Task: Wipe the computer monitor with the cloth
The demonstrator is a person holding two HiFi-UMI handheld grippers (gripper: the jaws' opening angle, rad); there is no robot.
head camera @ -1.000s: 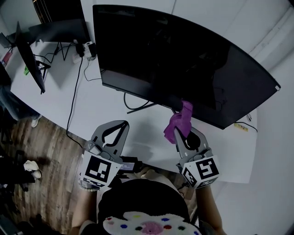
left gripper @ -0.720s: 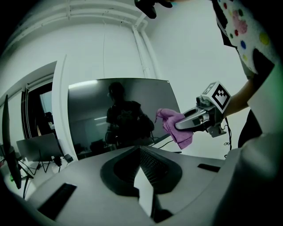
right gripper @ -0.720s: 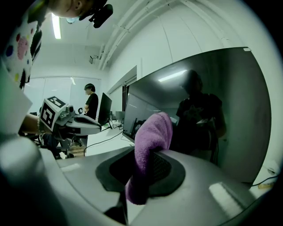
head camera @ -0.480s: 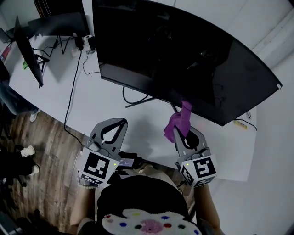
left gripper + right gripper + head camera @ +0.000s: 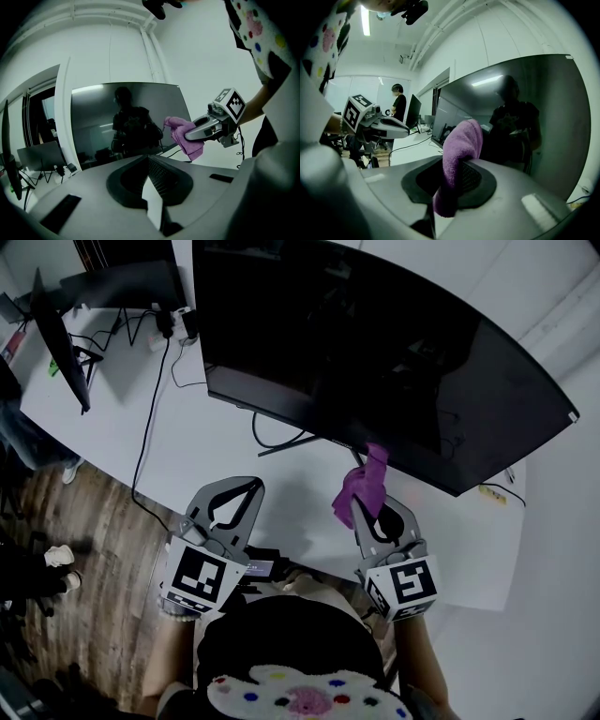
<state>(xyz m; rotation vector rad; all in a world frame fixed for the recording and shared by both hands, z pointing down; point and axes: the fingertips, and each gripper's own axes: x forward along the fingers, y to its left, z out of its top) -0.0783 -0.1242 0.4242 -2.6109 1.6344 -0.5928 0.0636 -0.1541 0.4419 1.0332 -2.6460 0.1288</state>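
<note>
Cloth (image 5: 364,486), purple and fleecy, sits low and right of centre in the head view, pinched in the closed jaws of the right gripper (image 5: 367,514). A thick folded wad stands out past the tips and a shorter tail hangs below them. It looks light, soft and floppy, so it should mould to a surface but has no stiffness of its own. The sensible hold is the one it has now, low in the bunch, so that padding meets the glass rather than the hard jaw tips. To the left, the left gripper (image 5: 246,491) hovers over the white desk (image 5: 187,460) with its jaws together on nothing. Beyond them, filling the upper middle of the frame, stands the monitor (image 5: 375,352), a wide, dark, glossy screen on a thin stand. The wad's top reaches its lower edge, though contact cannot be told for sure. The panel is probably rigid but easily marked and apt to rock, so light, even pressure suits it. At the far upper left a black cable (image 5: 148,418) trails past two smaller screens (image 5: 58,348).
</note>
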